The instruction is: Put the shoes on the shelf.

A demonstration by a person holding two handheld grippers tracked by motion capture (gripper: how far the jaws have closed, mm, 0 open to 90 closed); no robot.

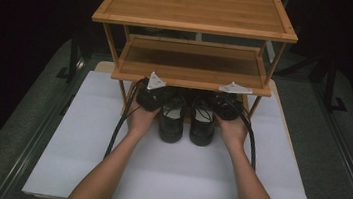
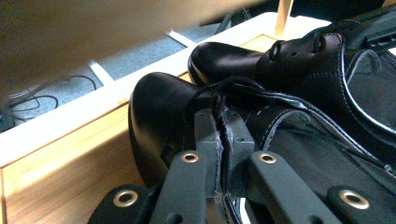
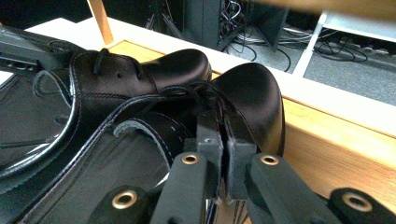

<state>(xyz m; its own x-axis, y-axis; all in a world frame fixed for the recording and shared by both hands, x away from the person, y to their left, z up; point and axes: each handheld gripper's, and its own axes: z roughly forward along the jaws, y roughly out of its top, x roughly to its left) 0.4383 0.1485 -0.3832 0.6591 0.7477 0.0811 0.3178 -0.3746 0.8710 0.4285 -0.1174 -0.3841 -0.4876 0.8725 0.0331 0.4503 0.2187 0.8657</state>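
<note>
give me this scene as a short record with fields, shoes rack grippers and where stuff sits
scene: a person works at a white board with a gripper in each hand
rack: wooden shoe rack, two upper shelves bare
left shoe: black lace-up, toe pointing under the rack's lowest shelf
right shoe: black lace-up, beside the left shoe, same heading
left gripper: jaws shut on the left shoe's upper edge near the laces
right gripper: jaws shut on the right shoe's upper edge near the laces
stage: both shoes part way under the rack, heels toward the person
</note>
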